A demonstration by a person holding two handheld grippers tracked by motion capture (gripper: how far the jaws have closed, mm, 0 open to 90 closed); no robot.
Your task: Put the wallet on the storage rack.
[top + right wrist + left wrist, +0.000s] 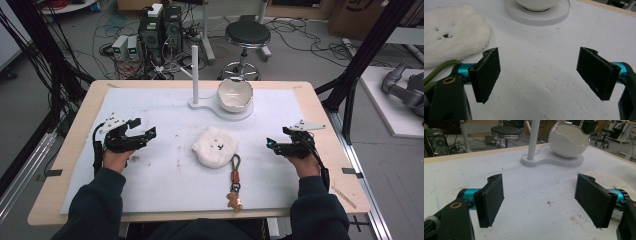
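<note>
My left gripper (144, 128) rests at the left of the white foam mat (165, 175), jaws wide open and nothing between them. In the left gripper view, the left gripper (539, 195) faces a white cracked-egg bowl (567, 141) and a white post (532, 140) on a shared base. My right gripper (276, 137) sits at the right of the mat, also open and empty. In its own view the right gripper (540, 72) hovers over bare mat, with a fluffy white plush (451, 32) to its left and a green cord (439, 70) by its left jaw.
The plush (215, 146) lies mid-mat. In front of it is a keychain (234, 182) with a green loop, an orange clip and a small gingerbread figure. The egg bowl (235, 94) and post (195, 75) stand at the back centre. A stool (247, 35) and cables are beyond the table.
</note>
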